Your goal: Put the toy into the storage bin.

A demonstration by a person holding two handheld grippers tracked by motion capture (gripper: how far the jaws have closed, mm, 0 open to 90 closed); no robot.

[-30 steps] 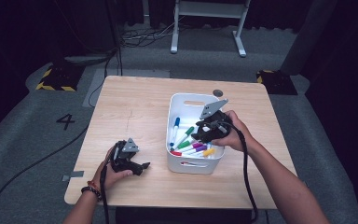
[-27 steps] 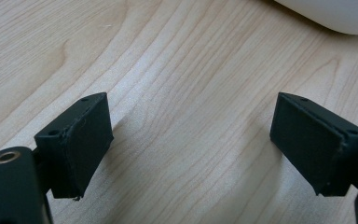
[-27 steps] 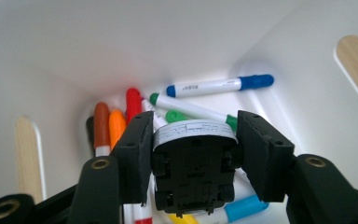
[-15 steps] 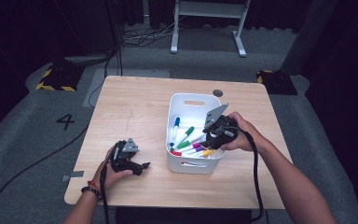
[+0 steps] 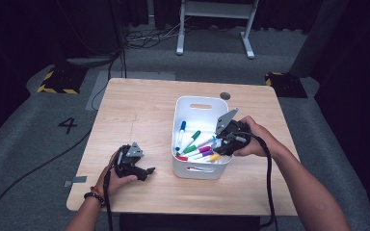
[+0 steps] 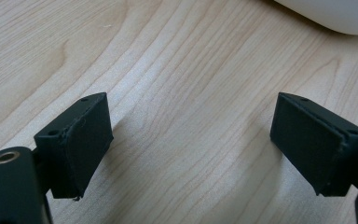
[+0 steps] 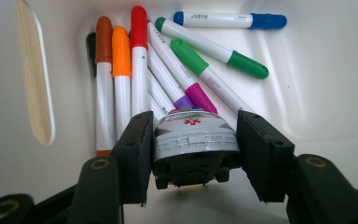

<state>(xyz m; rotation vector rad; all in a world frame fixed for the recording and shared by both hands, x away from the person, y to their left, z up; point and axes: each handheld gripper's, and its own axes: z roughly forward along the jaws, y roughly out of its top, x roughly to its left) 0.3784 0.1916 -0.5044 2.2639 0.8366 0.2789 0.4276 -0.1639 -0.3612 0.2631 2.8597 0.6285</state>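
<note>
Your left claw (image 5: 147,171) sits in the lower left of the high view, low over the wooden bench (image 5: 139,110) and well apart from the other one. In the left gripper view its jaws stand wide apart with bare wood grain between them and nothing in hold; the white bin's wall (image 6: 335,14) crosses the upper right corner of that frame, near but not touching.

At the centre of the high view stands the white bin (image 5: 200,102), its long side running up the frame, with a handle slot in the far wall. Markers (image 5: 192,144) lie loose inside it, bunched toward the lower end.

Right of centre, your right hand (image 5: 253,139) holds the right claw (image 5: 217,144) down over the bin's right rim, pointing into the bin. In the right gripper view the jaws stand about half open and are closed on a small grey toy vehicle (image 7: 196,140), one pad against each side; it carries a red mark on top and what appear to be wheels underneath, though the underside is dark and hard to read. The vehicle sits above the bin floor, in front of the markers: brown (image 7: 104,79), orange (image 7: 120,79), red (image 7: 139,60), purple (image 7: 177,79), two green (image 7: 214,77), and a blue (image 7: 230,20) at the upper right.
</note>
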